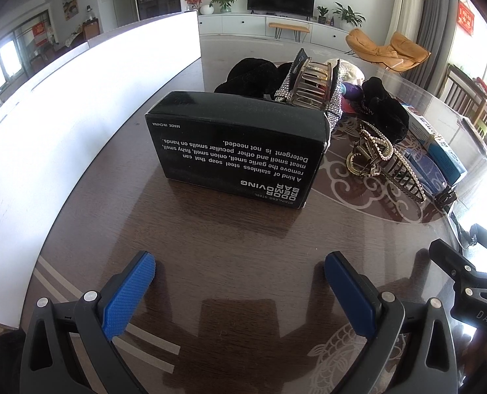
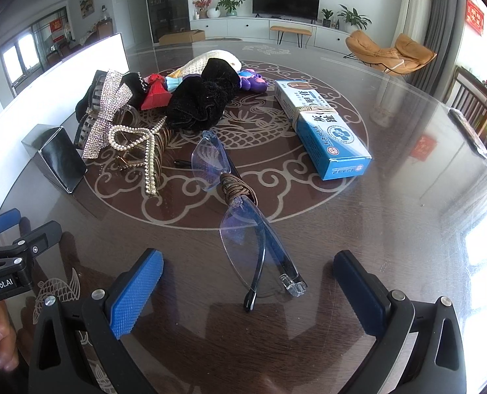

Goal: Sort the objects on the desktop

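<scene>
Left gripper (image 1: 240, 262) low over table (image 1: 210, 229), jaws wide apart, nothing between them. Black box (image 1: 240, 151) standing just ahead of it, white tray (image 1: 79, 105) alongside to the left. Behind and right of box: rhinestone bow clip (image 2: 107, 111), pearl bow clip (image 2: 145, 151), black scrunchie (image 2: 204, 98). Right gripper (image 2: 248, 262) spread wide, empty; folded glasses (image 2: 243, 229) lying between its fingers. Blue carton (image 2: 322, 128) well right.

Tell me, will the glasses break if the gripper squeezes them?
Maybe. The glasses look rimless, with thin clear lenses and slim folded arms, so a hard squeeze could crack or bend them. They lie flat on the glossy table, so they would probably slide rather than tip when nudged.
</scene>
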Demonstrator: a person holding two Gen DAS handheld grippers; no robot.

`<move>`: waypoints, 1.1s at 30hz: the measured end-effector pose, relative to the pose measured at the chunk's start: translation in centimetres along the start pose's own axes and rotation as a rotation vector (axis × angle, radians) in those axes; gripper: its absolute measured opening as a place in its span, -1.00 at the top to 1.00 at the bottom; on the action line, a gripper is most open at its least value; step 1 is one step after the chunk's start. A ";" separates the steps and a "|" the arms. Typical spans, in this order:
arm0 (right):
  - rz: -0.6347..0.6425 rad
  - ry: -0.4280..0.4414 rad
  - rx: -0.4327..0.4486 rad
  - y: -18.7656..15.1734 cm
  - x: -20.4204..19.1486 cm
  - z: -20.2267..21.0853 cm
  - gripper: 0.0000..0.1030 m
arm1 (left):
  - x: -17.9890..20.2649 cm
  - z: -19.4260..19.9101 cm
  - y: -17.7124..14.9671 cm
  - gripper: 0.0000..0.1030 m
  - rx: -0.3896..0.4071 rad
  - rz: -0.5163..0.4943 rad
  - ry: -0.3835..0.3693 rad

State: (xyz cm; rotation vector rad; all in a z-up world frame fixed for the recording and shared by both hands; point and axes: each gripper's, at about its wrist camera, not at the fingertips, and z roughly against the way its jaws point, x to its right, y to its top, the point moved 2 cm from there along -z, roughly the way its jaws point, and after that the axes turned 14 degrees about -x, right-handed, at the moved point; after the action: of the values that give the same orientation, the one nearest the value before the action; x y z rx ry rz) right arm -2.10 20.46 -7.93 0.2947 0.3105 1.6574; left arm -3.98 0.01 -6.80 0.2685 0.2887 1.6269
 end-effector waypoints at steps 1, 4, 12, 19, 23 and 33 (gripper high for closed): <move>0.000 0.000 0.000 0.0 0.0 0.0 -1.00 | 0.0 0.0 0.0 -1.00 0.000 0.000 0.000; 0.000 0.000 0.000 0.0 0.0 0.0 -1.00 | 0.0 0.0 0.0 -1.00 0.000 0.001 0.000; 0.000 0.000 0.000 0.0 0.0 0.0 -1.00 | 0.0 -0.1 0.0 -1.00 -0.001 0.002 -0.001; 0.000 0.000 0.000 0.0 0.0 0.0 -1.00 | 0.0 0.1 0.1 -1.00 -0.008 0.011 0.006; 0.000 0.000 0.000 0.0 0.0 0.0 -1.00 | 0.0 0.0 0.2 -1.00 -0.004 0.011 0.004; 0.001 -0.001 0.000 0.0 0.0 0.0 -1.00 | -0.1 -0.2 0.2 -1.00 0.006 0.013 0.003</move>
State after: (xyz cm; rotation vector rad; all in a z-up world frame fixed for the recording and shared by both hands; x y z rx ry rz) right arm -2.06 20.44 -7.92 0.2957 0.3103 1.6578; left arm -4.19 -0.09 -6.93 0.2733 0.2943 1.6395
